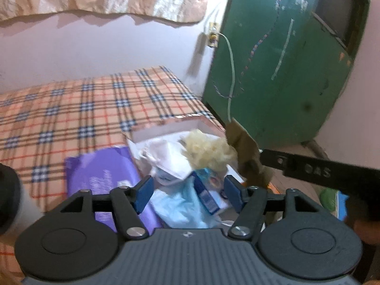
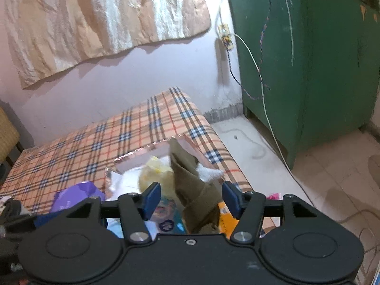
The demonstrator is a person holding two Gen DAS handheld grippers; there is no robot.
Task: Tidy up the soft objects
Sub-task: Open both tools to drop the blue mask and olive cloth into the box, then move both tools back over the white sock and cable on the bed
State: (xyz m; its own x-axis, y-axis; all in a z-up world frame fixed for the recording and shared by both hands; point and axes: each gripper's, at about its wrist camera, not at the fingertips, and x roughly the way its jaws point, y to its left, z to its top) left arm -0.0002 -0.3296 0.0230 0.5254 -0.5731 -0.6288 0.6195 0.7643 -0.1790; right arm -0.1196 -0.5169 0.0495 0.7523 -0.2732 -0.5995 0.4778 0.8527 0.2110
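The left gripper [image 1: 187,196] is wide open and holds nothing; its blue pads [image 1: 143,196] hang over the box [image 1: 166,128], above a pale blue cloth [image 1: 175,211] and a small blue carton [image 1: 206,196]; I cannot tell if it touches them. The right gripper [image 2: 190,198] is wide open too; a brown cloth [image 2: 194,190] stands up in the gap between its blue pads [image 2: 150,199], but they do not squeeze it, and I cannot tell what holds the cloth up. In the left view the same brown cloth [image 1: 247,152] hangs at the right side of the box, beside the black finger of the right gripper [image 1: 320,171]. The box sits near the corner of the bed [image 1: 71,109], and it has a shiny pink rim [image 2: 142,150] and white walls; it is full of soft things; a fluffy yellow puff [image 1: 209,148] lies on top near the back, a white mask [image 1: 171,161] is just beside it, and a bit of white towel [image 2: 210,173] pokes out behind the brown cloth. A flat purple pack [image 1: 102,173] lies on the bed just left of the box. The bed cover is checked in orange, blue and white. A tall green cupboard [image 2: 308,66] stands on the floor well apart to the right; a white wire [image 2: 263,90] hangs down its side; a wrinkly striped curtain [image 2: 95,19] hangs on the pink wall [image 2: 142,80].
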